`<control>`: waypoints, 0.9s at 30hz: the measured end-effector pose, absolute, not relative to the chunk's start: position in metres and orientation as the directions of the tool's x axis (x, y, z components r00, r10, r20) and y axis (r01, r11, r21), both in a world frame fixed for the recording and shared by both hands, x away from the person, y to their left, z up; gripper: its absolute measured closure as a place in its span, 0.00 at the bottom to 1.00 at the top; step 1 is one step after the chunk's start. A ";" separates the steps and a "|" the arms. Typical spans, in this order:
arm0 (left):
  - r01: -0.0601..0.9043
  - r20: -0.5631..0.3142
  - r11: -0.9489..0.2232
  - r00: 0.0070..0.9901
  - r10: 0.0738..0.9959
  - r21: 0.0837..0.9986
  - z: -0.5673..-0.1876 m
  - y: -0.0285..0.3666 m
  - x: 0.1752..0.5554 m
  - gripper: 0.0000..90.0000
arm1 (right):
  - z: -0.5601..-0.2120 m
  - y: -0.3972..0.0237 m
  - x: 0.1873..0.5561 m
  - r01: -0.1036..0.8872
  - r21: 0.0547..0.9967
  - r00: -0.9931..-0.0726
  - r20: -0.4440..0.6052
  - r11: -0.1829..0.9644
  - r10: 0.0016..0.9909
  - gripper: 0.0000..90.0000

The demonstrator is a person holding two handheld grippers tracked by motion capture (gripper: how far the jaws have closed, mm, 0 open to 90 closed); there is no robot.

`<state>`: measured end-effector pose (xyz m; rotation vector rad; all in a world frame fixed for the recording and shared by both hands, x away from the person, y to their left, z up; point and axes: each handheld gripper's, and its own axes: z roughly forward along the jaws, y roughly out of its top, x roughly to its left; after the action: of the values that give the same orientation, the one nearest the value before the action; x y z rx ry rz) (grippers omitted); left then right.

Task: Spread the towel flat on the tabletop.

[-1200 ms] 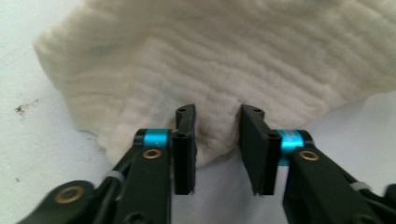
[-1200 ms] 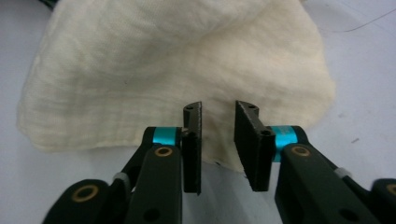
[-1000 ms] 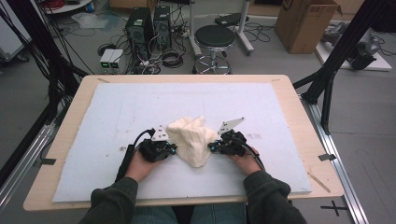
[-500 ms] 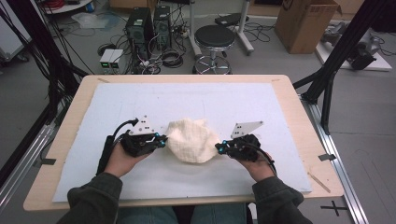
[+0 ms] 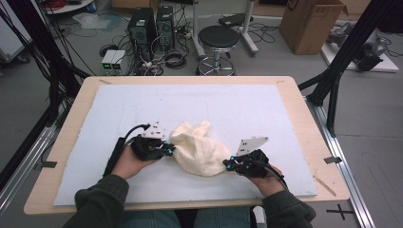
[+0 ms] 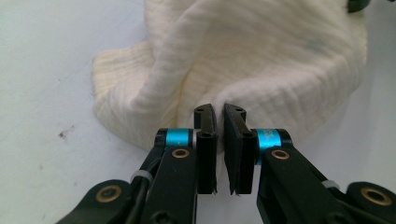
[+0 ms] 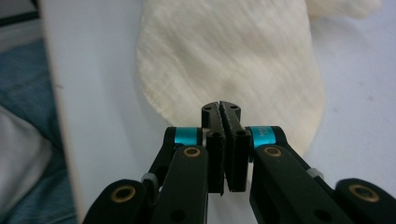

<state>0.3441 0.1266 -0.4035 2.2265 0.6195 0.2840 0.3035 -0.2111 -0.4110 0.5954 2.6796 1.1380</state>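
Near me, my right gripper (image 5: 230,165) is clamped on the near-right edge of the cream cloth (image 5: 202,149), the pinched hem hidden between its jaws. My left gripper (image 5: 167,148) sits at the cloth's left edge, its jaws just easing apart to a narrow gap, and whether fabric is still caught there I cannot make out. The cloth lies bunched on the white mat (image 5: 214,102), wide bare mat beyond it up to the wooden table (image 5: 304,107) rim.
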 end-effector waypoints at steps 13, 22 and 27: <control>0.434 -0.059 -0.473 0.781 0.621 0.767 -0.417 0.116 0.376 0.72 | -0.429 -0.221 0.346 0.387 0.674 -0.863 0.026 0.629 0.504 0.93; 0.368 -0.020 -0.489 0.814 0.580 0.791 -0.398 0.135 0.345 0.70 | -0.432 -0.222 0.345 0.392 0.668 -0.860 0.023 0.633 0.509 0.92; 0.349 -0.009 -0.502 0.827 0.562 0.791 -0.402 0.143 0.333 0.70 | -0.433 -0.222 0.344 0.384 0.672 -0.861 0.013 0.633 0.508 0.91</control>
<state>0.3333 0.1429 -0.4017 2.1462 0.6652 0.3149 0.3445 -0.2221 -0.4326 0.7377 2.6754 1.0388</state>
